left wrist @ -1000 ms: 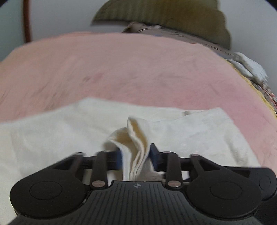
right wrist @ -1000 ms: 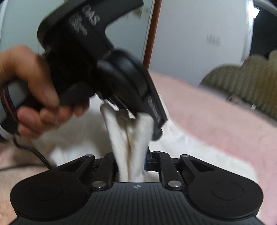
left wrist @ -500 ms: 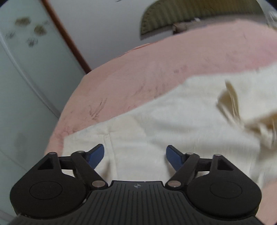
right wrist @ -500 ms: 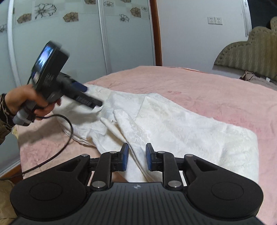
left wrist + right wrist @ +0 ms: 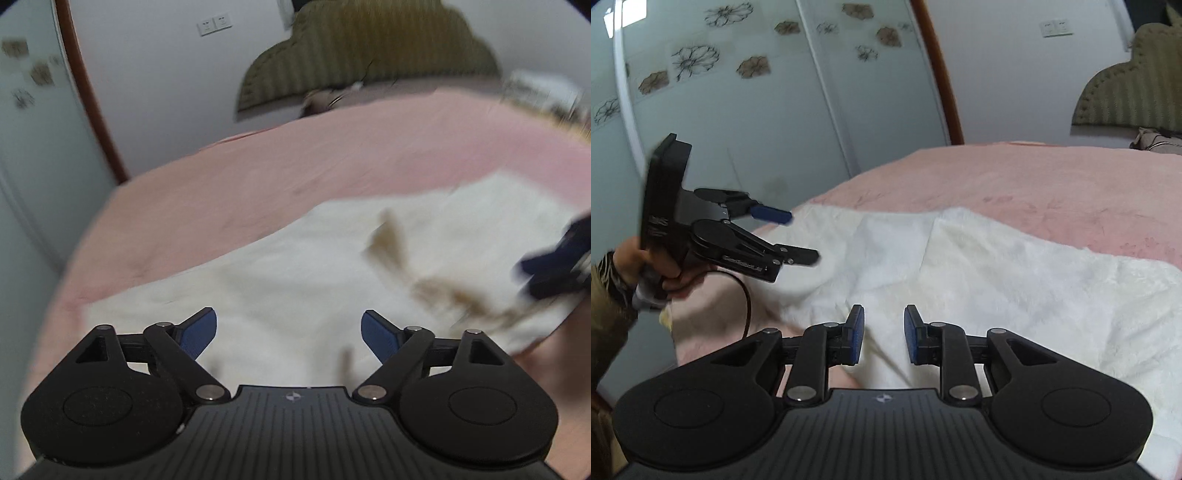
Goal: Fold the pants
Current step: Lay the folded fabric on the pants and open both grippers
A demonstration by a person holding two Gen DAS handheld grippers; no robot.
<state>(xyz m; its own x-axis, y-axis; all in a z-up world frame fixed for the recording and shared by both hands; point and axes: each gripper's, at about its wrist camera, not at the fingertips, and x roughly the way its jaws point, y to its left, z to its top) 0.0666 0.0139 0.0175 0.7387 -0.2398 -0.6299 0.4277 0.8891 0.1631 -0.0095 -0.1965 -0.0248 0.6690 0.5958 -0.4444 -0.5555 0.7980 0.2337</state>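
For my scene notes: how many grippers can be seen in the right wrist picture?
2: the right gripper at the bottom, over the white pants; the left gripper at left, held by a hand.

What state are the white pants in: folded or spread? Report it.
Folded over: the white fleecy pants lie doubled on the pink bedspread, layered edges showing.

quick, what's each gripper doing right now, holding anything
Left gripper: open wide, jaws just opened further, nothing held, above the white fleecy pants.
Right gripper: open a little, jaws just opened further; pants lie beneath, not pinched.
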